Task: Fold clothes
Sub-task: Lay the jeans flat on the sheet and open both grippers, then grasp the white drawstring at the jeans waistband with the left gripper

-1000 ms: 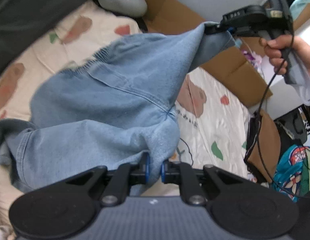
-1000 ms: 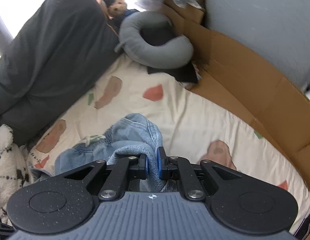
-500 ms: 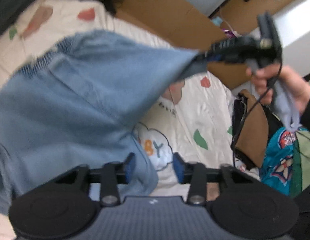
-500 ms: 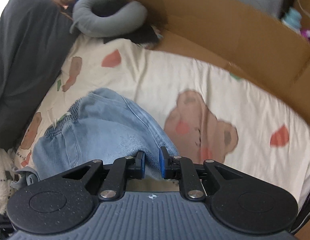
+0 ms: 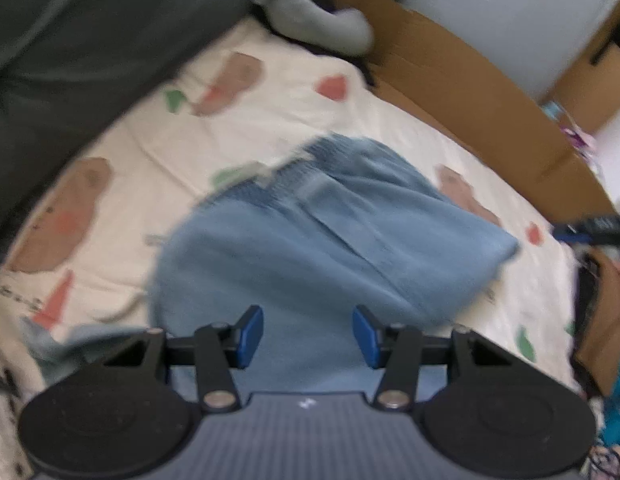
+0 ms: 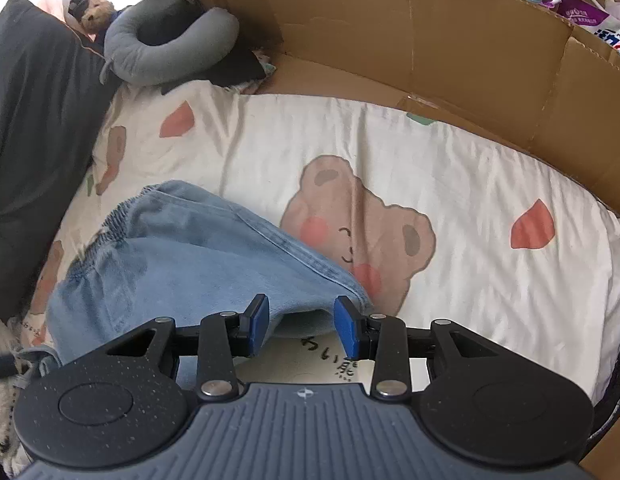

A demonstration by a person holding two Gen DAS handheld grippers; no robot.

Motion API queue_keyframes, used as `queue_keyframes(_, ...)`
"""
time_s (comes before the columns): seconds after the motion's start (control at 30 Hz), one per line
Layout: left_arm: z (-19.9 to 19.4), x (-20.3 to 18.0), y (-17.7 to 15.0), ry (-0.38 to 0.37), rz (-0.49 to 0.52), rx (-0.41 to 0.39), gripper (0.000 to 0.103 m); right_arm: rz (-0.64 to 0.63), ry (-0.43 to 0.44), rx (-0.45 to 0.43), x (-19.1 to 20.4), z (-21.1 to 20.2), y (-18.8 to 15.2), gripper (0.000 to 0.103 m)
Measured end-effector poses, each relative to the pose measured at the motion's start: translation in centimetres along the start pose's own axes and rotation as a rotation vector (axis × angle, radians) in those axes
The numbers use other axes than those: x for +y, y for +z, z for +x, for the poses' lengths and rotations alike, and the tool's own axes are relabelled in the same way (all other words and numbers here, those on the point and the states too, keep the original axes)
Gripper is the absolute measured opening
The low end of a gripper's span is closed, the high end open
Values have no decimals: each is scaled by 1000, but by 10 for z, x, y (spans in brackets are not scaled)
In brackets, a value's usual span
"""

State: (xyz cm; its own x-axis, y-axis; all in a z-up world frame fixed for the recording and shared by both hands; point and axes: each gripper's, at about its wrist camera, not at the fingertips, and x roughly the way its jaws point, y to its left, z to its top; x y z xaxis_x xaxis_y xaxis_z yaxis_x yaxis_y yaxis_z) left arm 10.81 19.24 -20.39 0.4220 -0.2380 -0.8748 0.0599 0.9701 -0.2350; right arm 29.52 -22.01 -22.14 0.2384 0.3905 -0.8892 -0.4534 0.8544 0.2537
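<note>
A light blue denim garment (image 5: 330,240) lies in a folded heap on the cream bear-print sheet (image 5: 121,208), elastic waistband toward the far side. My left gripper (image 5: 307,336) hovers over its near part, open, with the cloth below the gap and neither pad pressing on it. In the right wrist view the same denim garment (image 6: 181,260) lies to the left. My right gripper (image 6: 302,324) is at its near right corner with its jaws opening. The cloth's edge sits just beyond the blue pads (image 6: 258,322), free of them. My right gripper (image 5: 590,226) also shows at the left view's right edge.
A cardboard wall (image 6: 430,48) borders the bed's far and right sides. A grey neck pillow (image 6: 165,52) and a teddy bear (image 6: 95,10) lie at the far corner. A dark grey cushion (image 6: 33,120) runs along the left, with a white plush toy (image 6: 1,340) below it.
Both grippers have opened and let go of the denim. The garment, held up and stretched between them before, now lies on the sheet. Both hands have come down toward it.
</note>
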Motion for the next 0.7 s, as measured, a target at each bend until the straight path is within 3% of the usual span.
queue_keyframes(0.27,34,31,28,128,65,-55,52,92,28,5,-19,17,-21,43)
queue_keyframes(0.6,87,49,57,174,192,-52,52,163,74,17,-24,27,-47,43)
queue_keyframes(0.7,106,56,59,176,184,-61,50,152,73,22,-21,31,-48,43)
